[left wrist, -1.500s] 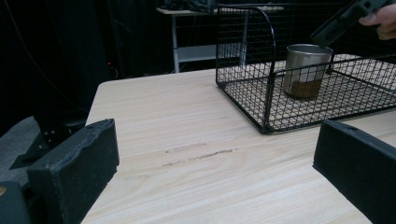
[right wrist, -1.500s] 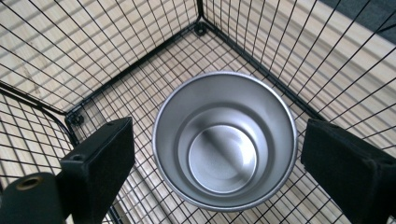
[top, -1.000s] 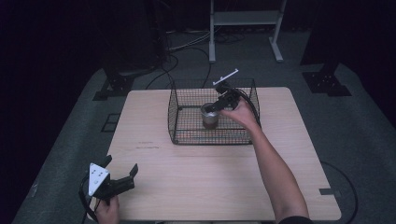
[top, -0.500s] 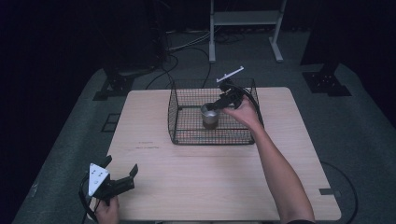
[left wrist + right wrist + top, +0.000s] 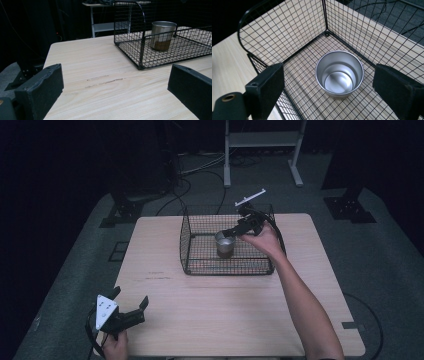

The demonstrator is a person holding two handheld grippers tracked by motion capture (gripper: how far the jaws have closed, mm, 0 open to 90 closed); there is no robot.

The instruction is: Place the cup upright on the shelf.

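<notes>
My right gripper (image 5: pixel 329 85) has its two black padded jaws standing apart with nothing between the pads; the small shiny steel cup (image 5: pixel 339 73) stands upright below and just ahead of them, clear of both pads. In the high view this right gripper (image 5: pixel 235 231) hovers over the cup (image 5: pixel 224 243), which rests on the floor of the black wire-mesh basket (image 5: pixel 227 269), towards its middle. I judge the cup as set down and let go, so the step in hand is backing the jaws out of the basket. The next move calls for lifting straight up, keeping the pads off the cup's rim and the basket's far wall so nothing tips.

My left gripper (image 5: pixel 131 306) rests well apart from all this, near the closer corner of the pale wooden table (image 5: pixel 210 305), its jaws wide and empty, pointed across the bare boards towards the basket (image 5: pixel 140 45) and the cup (image 5: pixel 162 35).
</notes>
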